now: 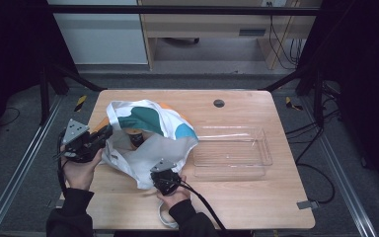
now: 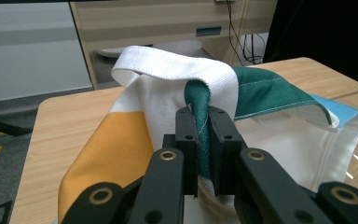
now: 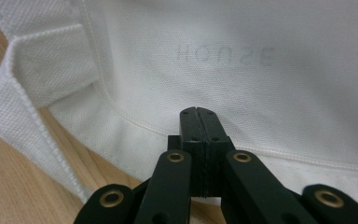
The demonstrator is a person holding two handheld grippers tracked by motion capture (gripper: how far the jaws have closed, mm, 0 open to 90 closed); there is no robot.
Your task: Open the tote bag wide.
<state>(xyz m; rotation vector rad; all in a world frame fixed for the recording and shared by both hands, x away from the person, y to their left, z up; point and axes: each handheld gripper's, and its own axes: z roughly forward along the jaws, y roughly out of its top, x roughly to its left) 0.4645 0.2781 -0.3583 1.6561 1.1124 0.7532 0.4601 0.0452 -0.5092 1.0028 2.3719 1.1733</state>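
Tote bag (image 1: 150, 138) on wooden table (image 1: 256, 202), cabinets behind.

The only legible lettering was the faint grey word "HOUSE", seen mirrored through the white cloth of the tote bag (image 3: 242, 70) in the right gripper view, just above the closed jaws of the right gripper (image 3: 199, 112); nothing else could be read.
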